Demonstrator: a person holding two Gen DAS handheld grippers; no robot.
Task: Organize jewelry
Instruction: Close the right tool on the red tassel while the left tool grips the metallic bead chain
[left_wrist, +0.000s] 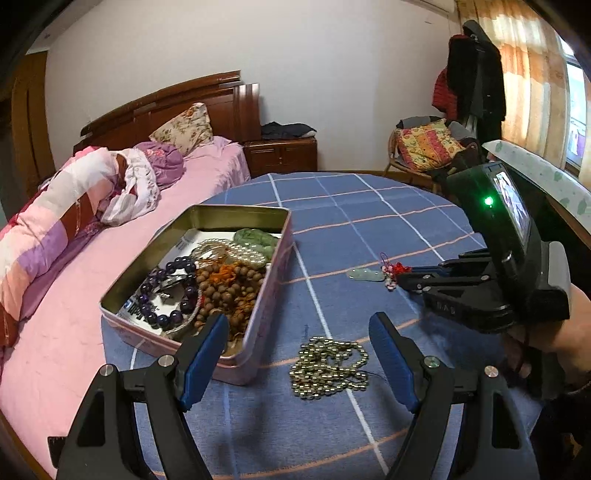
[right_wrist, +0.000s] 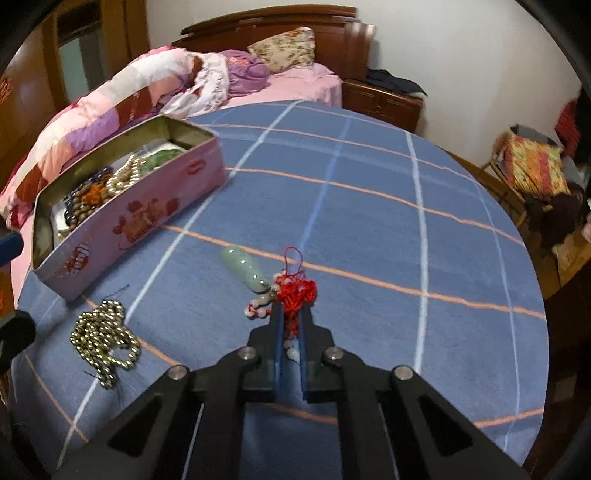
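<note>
Left wrist view: left gripper (left_wrist: 299, 363) spread wide and holding nothing, hovering over a round table (left_wrist: 369, 206) under a blue checked cloth. Directly between the blue pads (left_wrist: 205, 354), a heap of gold beads (left_wrist: 330, 367) on the cloth. Just left of it, an open pink tin (left_wrist: 236, 363) filled with purple, brown and pearl strands. Farther back, right gripper (left_wrist: 400, 280) pinched on the red cord of a jade pendant (left_wrist: 364, 275) lying on the cloth. Behind, a pink bed (left_wrist: 207, 177).

Right wrist view: right gripper (right_wrist: 291, 314) closed narrow on the knotted red cord (right_wrist: 297, 290), pendant's pale green stone (right_wrist: 242, 267) resting on the table (right_wrist: 369, 184) just ahead and left of the tips. Gold beads (right_wrist: 105, 339) lower left, near the pink tin (right_wrist: 140, 214) along the table's left edge.
</note>
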